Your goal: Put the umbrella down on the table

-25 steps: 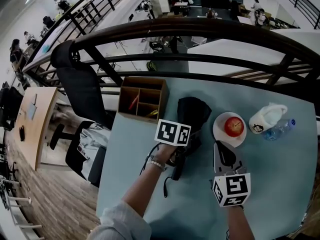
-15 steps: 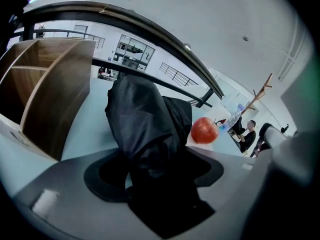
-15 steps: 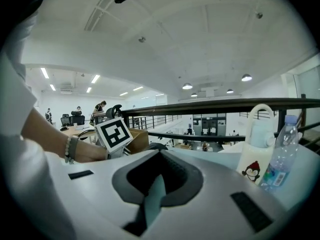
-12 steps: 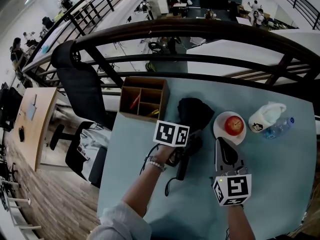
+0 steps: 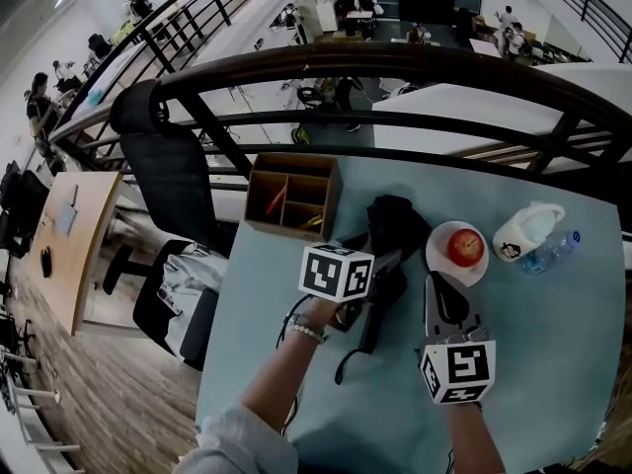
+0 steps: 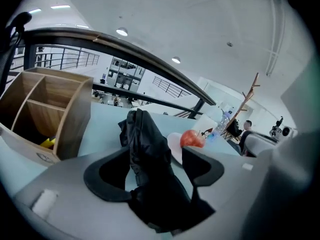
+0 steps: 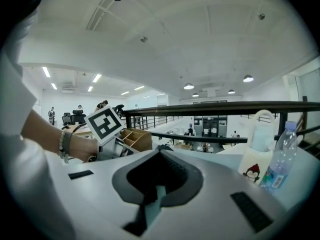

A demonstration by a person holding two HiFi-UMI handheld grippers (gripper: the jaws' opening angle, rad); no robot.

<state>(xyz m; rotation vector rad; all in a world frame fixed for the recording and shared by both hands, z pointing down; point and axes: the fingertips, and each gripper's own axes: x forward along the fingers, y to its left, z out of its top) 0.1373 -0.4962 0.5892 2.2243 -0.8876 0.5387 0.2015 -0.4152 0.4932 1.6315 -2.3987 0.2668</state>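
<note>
Head view: the umbrella lies on the table, just beside the plate. Left gripper view: my left gripper, jaws just opened wide, straddles its loose cloth; lifting away could snag and drag it. Right gripper view: right gripper closed, empty.

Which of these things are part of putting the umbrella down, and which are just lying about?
In the job: umbrella, lying on the table; left gripper, whose jaws have just been opening, with the umbrella between them, unclamped.
Lying about: wooden organiser, apple on a plate, white mug, water bottle.
</note>
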